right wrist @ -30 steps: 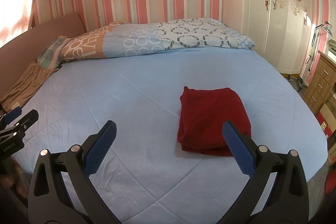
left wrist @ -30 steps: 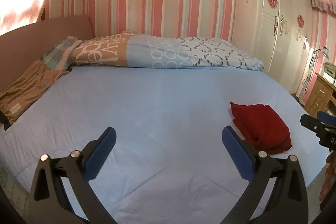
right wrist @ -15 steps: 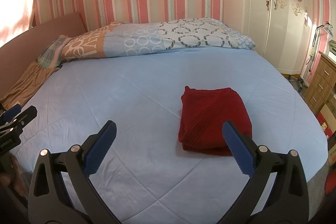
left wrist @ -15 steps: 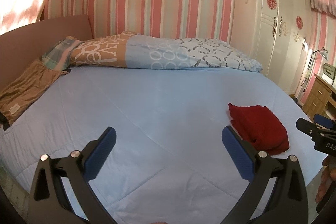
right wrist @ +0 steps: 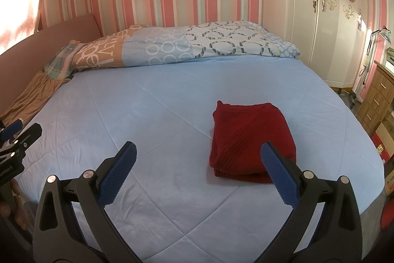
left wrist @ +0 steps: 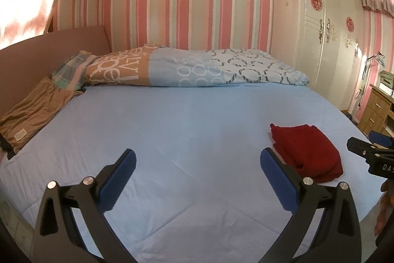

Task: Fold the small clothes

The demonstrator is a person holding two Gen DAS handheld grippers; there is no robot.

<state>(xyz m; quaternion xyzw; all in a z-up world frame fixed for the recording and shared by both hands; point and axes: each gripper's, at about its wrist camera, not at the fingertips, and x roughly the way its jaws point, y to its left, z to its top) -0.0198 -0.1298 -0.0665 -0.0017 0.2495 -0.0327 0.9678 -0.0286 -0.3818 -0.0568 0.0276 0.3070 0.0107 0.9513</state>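
Both of my grippers are hovering wide open and empty over the bed [right wrist: 172,100]. My right gripper [right wrist: 197,169] is sitting nearer the folded red garment [right wrist: 248,137], which is lying just ahead and slightly right of it, long axis running away from me. My left gripper [left wrist: 197,176] is facing bare sheet, the garment well off to its right.

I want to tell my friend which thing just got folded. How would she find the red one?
Look at the big bed with the light blue cover. The red sweater lies on its near right part, far from the patterned quilt rolled along the striped wall. It is the only dark red thing there, folded into a neat ribbed square, while the brown cloth lies by the headboard.
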